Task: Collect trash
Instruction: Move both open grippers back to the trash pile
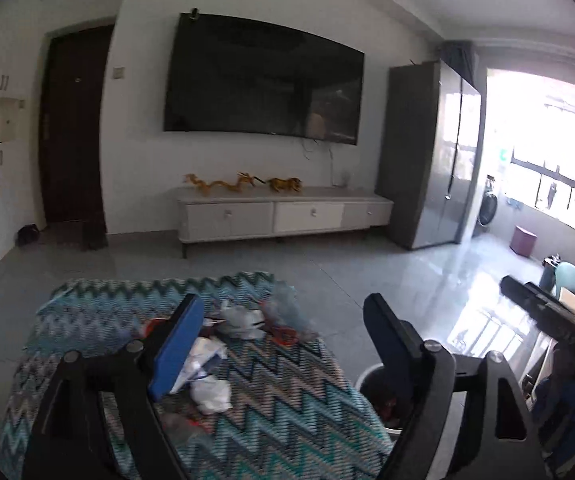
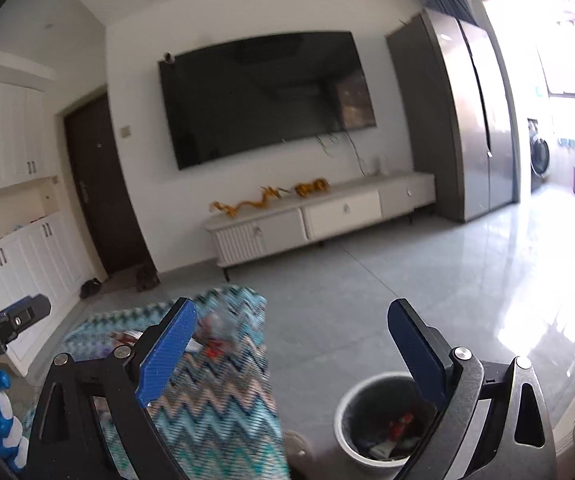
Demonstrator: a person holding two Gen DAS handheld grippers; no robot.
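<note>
Seemingly, trash [image 1: 243, 322] beyond hand-held gripper [image 1: 283, 320].

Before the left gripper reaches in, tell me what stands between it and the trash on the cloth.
Nothing visible does. The open left gripper hangs over the zigzag cloth, with the crumpled white trash lying bare just below its fingers.

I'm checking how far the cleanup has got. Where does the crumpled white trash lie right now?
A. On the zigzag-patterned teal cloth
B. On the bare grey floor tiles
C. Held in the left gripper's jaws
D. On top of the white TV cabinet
A: the crumpled white trash lies on the zigzag-patterned teal cloth, ahead of the open, empty left gripper, while the round white-rimmed waste bin stands on the floor beside the cloth.
</note>
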